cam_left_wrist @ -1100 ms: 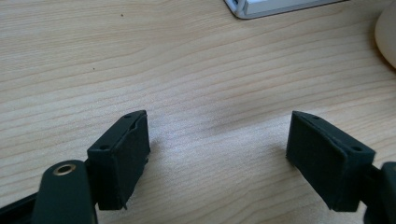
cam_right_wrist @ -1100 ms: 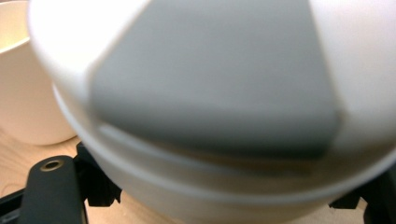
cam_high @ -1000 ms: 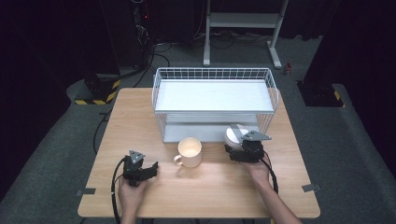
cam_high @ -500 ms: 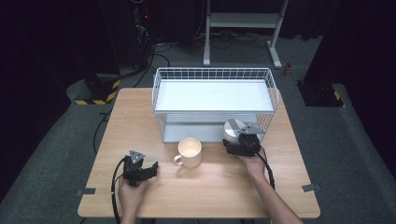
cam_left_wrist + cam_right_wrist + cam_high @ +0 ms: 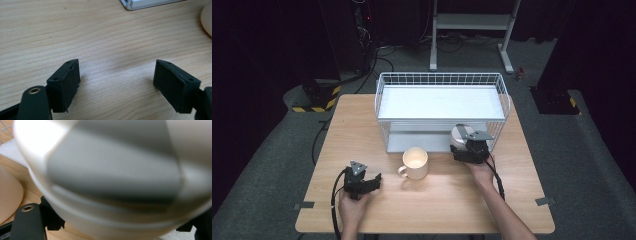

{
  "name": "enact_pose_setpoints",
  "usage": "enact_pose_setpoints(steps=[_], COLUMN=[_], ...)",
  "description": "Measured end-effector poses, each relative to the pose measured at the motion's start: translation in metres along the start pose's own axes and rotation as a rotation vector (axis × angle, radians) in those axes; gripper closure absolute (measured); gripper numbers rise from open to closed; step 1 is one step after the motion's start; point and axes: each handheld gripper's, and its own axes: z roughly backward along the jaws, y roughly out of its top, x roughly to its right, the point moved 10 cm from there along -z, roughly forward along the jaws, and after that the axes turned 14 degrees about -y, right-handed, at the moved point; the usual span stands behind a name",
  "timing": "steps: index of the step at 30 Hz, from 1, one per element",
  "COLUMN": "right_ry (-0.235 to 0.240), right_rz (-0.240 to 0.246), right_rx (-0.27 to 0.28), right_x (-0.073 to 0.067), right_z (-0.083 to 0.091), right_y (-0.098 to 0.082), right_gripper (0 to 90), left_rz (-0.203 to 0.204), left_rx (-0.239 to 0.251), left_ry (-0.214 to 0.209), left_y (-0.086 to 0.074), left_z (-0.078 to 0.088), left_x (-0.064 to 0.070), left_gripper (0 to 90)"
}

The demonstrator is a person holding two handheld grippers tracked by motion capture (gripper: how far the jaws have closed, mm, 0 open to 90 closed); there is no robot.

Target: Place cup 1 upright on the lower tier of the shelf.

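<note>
My left gripper (image 5: 360, 181) rests low in the frame's lower left, its jaws standing apart over bare wood with nothing between them; in the left gripper view only the table (image 5: 105, 37) grain lies between the two black pads. Just above and to the right of it stands the cream mug (image 5: 415, 163), handle turned toward the lower left. Further right, near mid-frame, my right gripper (image 5: 468, 148) has its jaws set wide around a pale grey-white bowl (image 5: 460, 134); in the right gripper view that bowl (image 5: 112, 182) bulges close over both jaws, so I judge it held. The bowl lies directly beyond my right hand, at the front right edge of the white wire basket (image 5: 382, 100), which sits further up the frame. My right hand is plainly the nearer one
</note>
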Motion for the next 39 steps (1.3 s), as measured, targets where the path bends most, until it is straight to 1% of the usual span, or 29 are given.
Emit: enact_pose_setpoints(steps=[1,4,5,6,7,8,9,10,15,17,18,20,21,23,25,27,29,31,34,35,36,39], right_ry=[-0.003,-0.010,-0.009,-0.010,-0.011,-0.013,-0.012,-0.013,-0.017,-0.010,-0.003,0.005,0.007,0.007,0.007,0.006,0.008,0.006,0.008,0.009,0.010,-0.001], right_rz=[-0.009,-0.013,-0.013,-0.002,-0.009,-0.003,-0.011,-0.005,-0.010,-0.005,-0.017,-0.018,-0.036,-0.039,-0.028,-0.028,-0.038,-0.033,-0.033,-0.041,-0.032,-0.039], right_rx=[-0.002,-0.001,-0.003,0.000,-0.006,-0.005,-0.010,-0.005,-0.014,-0.007,-0.012,-0.010,-0.017,-0.014,-0.013,-0.019,-0.018,-0.015,-0.017,-0.019,-0.017,-0.025], right_x=[0.000,0.001,0.001,0.002,0.002,0.003,0.003,0.004,0.005,0.005,0.005,0.005,0.004,0.004,0.005,0.005,0.005,0.006,0.007,0.006,0.007,0.009], right_z=[0.000,-0.002,-0.002,-0.004,-0.004,-0.005,-0.006,-0.007,-0.011,-0.011,-0.011,-0.011,-0.010,-0.010,-0.009,-0.008,-0.006,-0.005,-0.003,-0.001,0.000,0.004], right_y=[0.000,0.000,0.001,0.002,0.002,0.003,0.003,0.004,0.006,0.006,0.006,0.006,0.006,0.006,0.006,0.005,0.004,0.003,0.001,-0.001,-0.002,-0.007], right_gripper=[18.8,18.8,18.8,18.8,18.7,18.8,18.7,18.7,18.6,18.3,18.1,16.8,15.5,14.1,13.8,13.6,13.6,13.5,13.8,14.1,14.2,15.4], left_rz=[0.000,0.000,0.000,0.000,0.001,0.001,0.001,0.001,0.003,0.003,0.003,0.003,0.003,0.003,0.003,0.003,0.003,0.003,0.002,0.003,0.003,0.002], left_rx=[0.000,0.000,0.000,0.000,0.000,0.000,0.000,0.000,0.000,0.000,0.000,0.000,0.000,0.000,0.000,0.000,0.000,0.000,0.000,0.000,0.000,0.000], left_ry=[0.000,0.000,0.000,0.000,0.000,0.000,0.000,-0.002,-0.002,-0.002,-0.002,-0.002,-0.002,-0.002,-0.001,-0.001,-0.001,0.000,0.000,0.000,0.001,0.001], left_y=[0.000,0.000,0.000,0.000,0.000,0.000,0.000,0.000,0.000,0.000,0.000,0.000,0.000,0.000,0.000,0.000,0.000,0.000,0.000,0.000,0.000,0.000], left_z=[0.000,0.000,0.000,0.000,0.000,0.000,0.000,0.000,0.000,0.000,0.000,0.000,0.000,0.000,0.000,0.000,0.000,0.000,0.000,0.000,0.000,0.000], left_x=[0.000,0.000,0.000,0.000,0.000,0.000,0.000,0.000,0.000,0.000,0.000,0.000,0.000,0.000,0.000,0.000,0.000,0.000,0.000,0.000,0.000,0.000], left_gripper=[21.6,21.6,21.6,21.6,21.6,21.6,21.6,21.8,22.2,22.3,22.2,22.2,22.2,22.3,22.3,22.3,22.2,22.3,22.2,22.3,22.3,22.3])
